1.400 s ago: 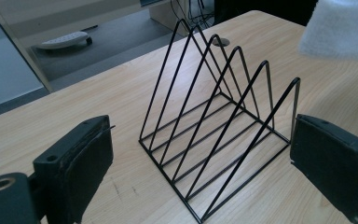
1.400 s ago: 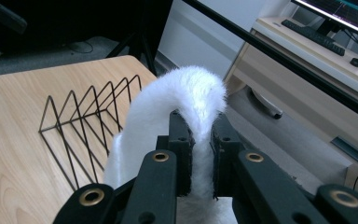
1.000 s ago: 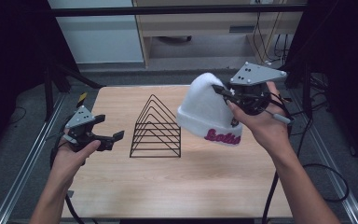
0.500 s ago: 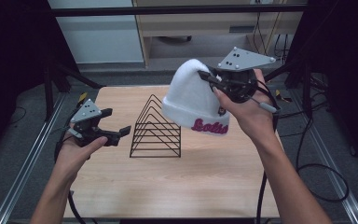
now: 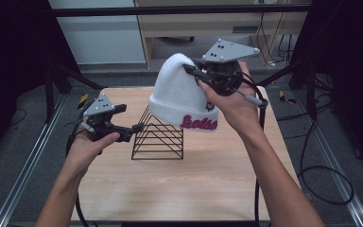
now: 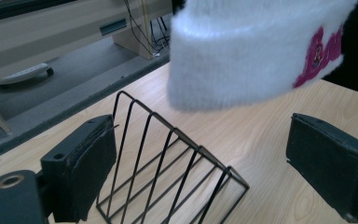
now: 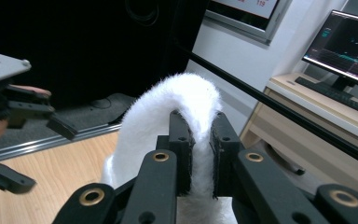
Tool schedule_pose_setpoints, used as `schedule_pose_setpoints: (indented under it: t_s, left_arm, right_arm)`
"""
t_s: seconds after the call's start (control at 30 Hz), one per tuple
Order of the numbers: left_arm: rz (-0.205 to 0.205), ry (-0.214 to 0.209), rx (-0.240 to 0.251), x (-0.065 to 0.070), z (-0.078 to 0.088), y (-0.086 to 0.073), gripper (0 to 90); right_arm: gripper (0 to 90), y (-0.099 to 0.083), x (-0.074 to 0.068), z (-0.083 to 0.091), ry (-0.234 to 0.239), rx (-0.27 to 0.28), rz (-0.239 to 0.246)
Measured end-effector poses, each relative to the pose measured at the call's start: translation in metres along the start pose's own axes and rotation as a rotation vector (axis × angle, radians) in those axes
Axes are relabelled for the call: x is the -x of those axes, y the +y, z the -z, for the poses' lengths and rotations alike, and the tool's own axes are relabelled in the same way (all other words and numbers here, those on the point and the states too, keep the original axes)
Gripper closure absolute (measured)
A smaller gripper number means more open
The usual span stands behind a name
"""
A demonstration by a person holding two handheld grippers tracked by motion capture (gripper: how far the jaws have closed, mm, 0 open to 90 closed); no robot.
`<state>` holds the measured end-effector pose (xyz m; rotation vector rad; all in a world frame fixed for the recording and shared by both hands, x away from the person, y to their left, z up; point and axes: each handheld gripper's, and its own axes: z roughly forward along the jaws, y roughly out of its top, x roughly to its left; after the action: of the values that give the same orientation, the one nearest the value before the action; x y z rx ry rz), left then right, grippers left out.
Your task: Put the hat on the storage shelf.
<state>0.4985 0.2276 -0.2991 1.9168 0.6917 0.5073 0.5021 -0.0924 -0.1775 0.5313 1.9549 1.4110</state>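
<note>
Since a second ago, the white beanie (image 5: 179, 97) has travelled leftward and higher, from beside the rack's right end to a spot directly above it, while the left gripper (image 5: 131, 128) has crept in until its jaw tips sit at the rack's left edge. Beneath everything lies the wooden table (image 5: 217, 184), pale and bare toward the person. On it stands the black wire rack (image 5: 158, 137), a row of triangular dividers with its base flat on the wood. Hanging over the rack's right half, apart from the wires, the fuzzy hat shows pink lettering on its folded cuff (image 6: 319, 56). Up at the crown, the right gripper (image 7: 199, 149) has its two black jaws pinched tight on a fold of the white fabric, and the hat dangles from that hold. Its hand (image 5: 234, 106) wraps the body below the grey plate. Lower left, the other gripper's jaws stand wide apart, holding nothing.
</note>
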Motion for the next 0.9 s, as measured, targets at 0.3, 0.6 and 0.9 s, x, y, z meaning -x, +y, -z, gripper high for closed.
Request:
schedule_pose_setpoints:
  t_s: [0.3, 0.6, 0.9]
  left_arm:
    - [0.034, -0.031, 0.009, -0.008, -0.014, 0.009, 7.7]
    - [0.03, -0.043, -0.037, -0.01, -0.031, 0.007, 7.6]
    - [0.056, -0.052, -0.048, -0.011, -0.032, 0.007, 44.0]
  right_arm:
    - [82.2, 0.011, -0.009, -0.018, 0.051, 0.033, -0.006]
    - [82.2, 0.014, -0.017, -0.028, 0.087, 0.045, -0.011]
    - [82.2, 0.015, -0.023, -0.032, 0.104, 0.05, -0.006]
